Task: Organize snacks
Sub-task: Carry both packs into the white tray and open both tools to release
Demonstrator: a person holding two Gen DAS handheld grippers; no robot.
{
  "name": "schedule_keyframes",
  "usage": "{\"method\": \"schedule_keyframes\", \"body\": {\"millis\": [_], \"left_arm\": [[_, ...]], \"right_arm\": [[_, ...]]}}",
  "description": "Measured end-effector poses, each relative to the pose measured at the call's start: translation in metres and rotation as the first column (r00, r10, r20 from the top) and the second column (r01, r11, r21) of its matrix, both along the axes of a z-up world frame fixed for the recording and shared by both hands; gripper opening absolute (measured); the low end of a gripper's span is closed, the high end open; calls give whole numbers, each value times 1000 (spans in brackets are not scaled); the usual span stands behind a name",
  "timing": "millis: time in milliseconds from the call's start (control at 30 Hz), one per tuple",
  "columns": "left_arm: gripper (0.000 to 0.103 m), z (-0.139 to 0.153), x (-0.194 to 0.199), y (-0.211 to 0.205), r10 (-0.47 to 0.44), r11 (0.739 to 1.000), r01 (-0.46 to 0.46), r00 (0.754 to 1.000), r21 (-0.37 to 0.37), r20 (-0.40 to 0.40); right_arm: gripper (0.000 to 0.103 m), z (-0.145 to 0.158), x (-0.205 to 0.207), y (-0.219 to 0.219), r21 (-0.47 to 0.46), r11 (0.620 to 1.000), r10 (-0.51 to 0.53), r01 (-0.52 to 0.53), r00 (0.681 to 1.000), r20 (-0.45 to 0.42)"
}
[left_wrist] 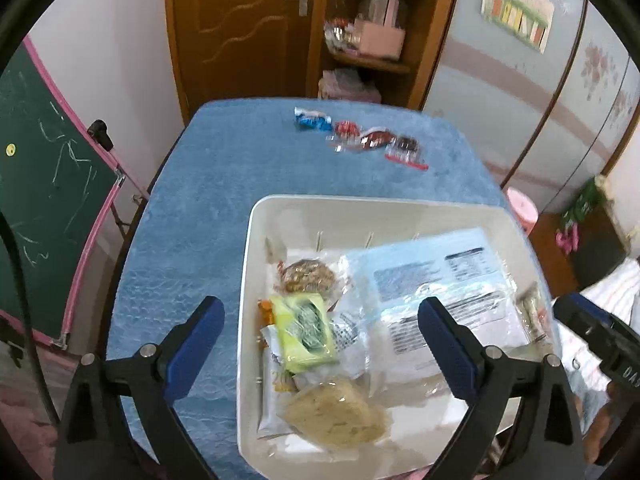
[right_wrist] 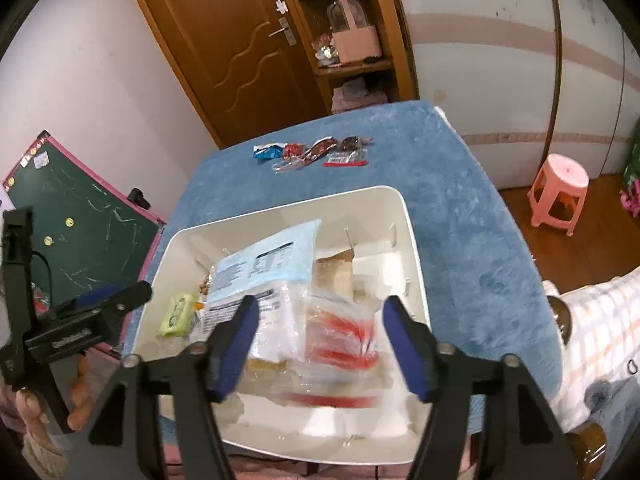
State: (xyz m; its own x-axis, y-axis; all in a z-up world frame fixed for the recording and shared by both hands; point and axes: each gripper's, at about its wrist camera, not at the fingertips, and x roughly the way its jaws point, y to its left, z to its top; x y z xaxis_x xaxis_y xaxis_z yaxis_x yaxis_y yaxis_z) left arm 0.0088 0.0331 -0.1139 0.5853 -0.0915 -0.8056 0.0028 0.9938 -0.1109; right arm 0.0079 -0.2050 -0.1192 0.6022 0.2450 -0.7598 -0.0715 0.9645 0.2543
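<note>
While both grippers hang over the white bin (left_wrist: 256,240), four small snacks wait on the far side of the blue table (left_wrist: 180,220).

Low in the left wrist picture, the left gripper (left_wrist: 320,356) is spread wide and holds nothing; a green packet (left_wrist: 306,332) lies right between its fingers. Low in the right wrist picture, the right gripper (right_wrist: 316,348) is spread wide too, above a red-and-clear bag (right_wrist: 340,344), and it is too blurry to tell if they touch. One big pale blue bag (right_wrist: 266,264) lies across the middle of the bin. Higher up in both pictures, well apart from the bin, four small wrapped snacks (right_wrist: 312,152) sit in one row running left to right. Neither gripper looks clearly nearer to the row. Either one would likely have to reach forward, past the bin's far rim.
</note>
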Motion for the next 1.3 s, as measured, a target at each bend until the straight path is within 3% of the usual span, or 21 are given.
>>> {"method": "schedule_keyframes", "body": {"millis": [167,600,1300], "left_arm": [[97,-1,-2,-3,2,999,-2,1000,34,8],[97,-7,-8,-8,0,998,-1,1000,58,13],[97,-19,-4,-21,-34,995,34,999,95,-8]], "right_arm": [[71,2,-5,5,-6,1000,-2,2,1000,31],[71,-9,-7,26,-34,997,63,-63,998,15],[71,-18,0,31,-29,997,73,-74,997,-22]]}}
